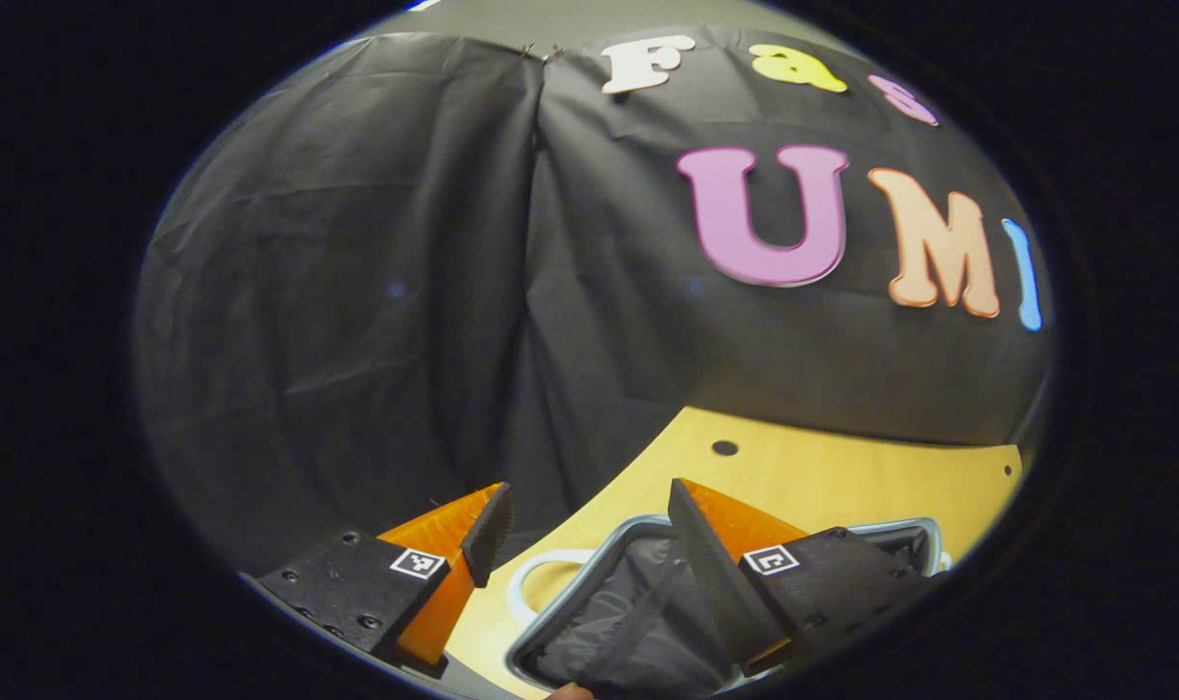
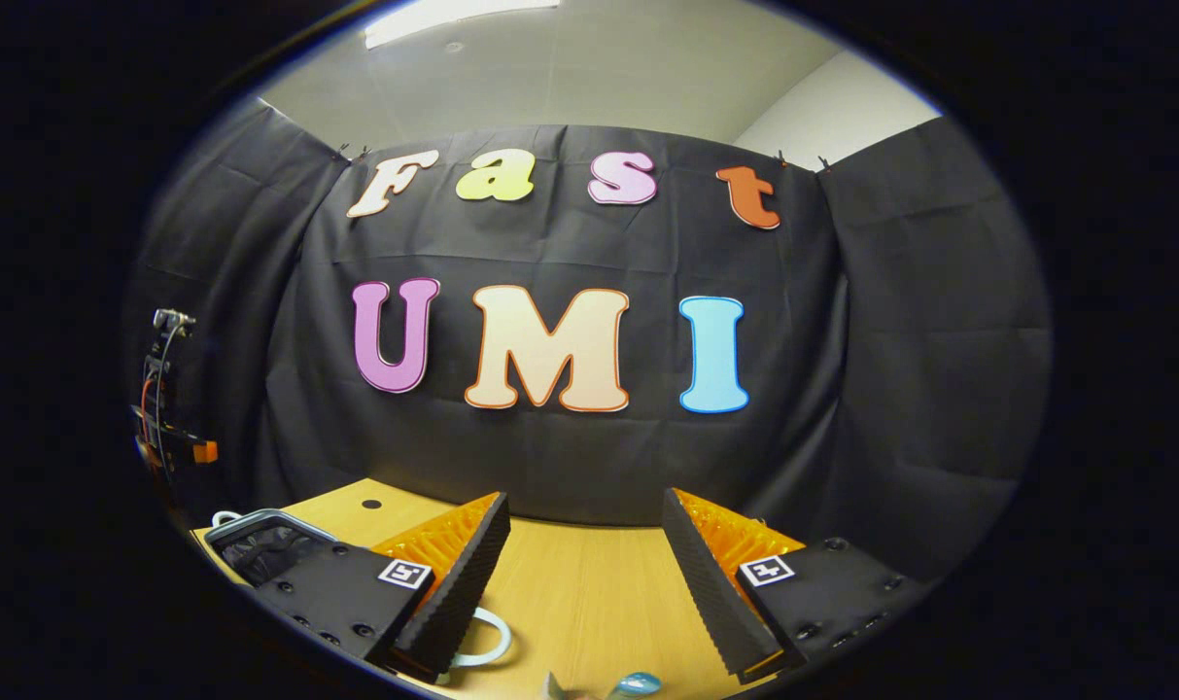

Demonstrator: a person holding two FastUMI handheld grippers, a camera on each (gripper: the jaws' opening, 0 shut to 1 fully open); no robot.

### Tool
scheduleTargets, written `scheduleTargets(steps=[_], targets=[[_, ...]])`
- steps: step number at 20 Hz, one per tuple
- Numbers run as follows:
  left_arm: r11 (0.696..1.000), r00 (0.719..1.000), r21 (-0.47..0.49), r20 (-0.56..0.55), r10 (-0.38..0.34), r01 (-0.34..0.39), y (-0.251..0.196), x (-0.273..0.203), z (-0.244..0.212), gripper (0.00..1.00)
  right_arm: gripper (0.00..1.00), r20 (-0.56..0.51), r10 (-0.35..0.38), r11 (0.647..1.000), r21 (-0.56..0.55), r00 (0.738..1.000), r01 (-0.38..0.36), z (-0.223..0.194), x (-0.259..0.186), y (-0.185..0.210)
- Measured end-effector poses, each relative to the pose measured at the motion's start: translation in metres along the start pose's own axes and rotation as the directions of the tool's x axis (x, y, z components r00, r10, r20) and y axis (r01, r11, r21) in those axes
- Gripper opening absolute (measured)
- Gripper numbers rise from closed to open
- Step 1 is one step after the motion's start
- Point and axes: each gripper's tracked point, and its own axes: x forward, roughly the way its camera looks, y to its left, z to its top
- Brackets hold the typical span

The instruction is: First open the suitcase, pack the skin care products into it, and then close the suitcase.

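The left gripper (image 1: 589, 525) and right gripper (image 2: 584, 530) hang wide open and empty above the table (image 2: 570, 574), the suitcase (image 1: 589, 622) lying open below, so skin care products (image 2: 638, 683) risk being missed.

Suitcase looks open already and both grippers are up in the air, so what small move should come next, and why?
Probably lower the right gripper toward the small items at the table's near edge. The suitcase lies open showing its dark lining, and both grippers, the left gripper included, are open and empty, so packing comes next.
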Motion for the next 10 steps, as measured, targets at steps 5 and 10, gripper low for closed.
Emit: scheduleTargets(steps=[5, 10], targets=[[0.987, 0.985, 0.016, 0.069, -0.158, 0.157, -0.088, -0.057, 0.026, 0.95, 0.99, 0.024, -0.003, 1.000, -0.010, 1.000, 0.003, 0.005, -0.010, -0.040], [0.965, 0.963, 0.060, 0.073, -0.261, 0.257, -0.163, -0.100, 0.023, 0.95, 0.99, 0.046, 0.011, 1.000, -0.028, 0.999, -0.010, 0.006, -0.024, -0.067]])
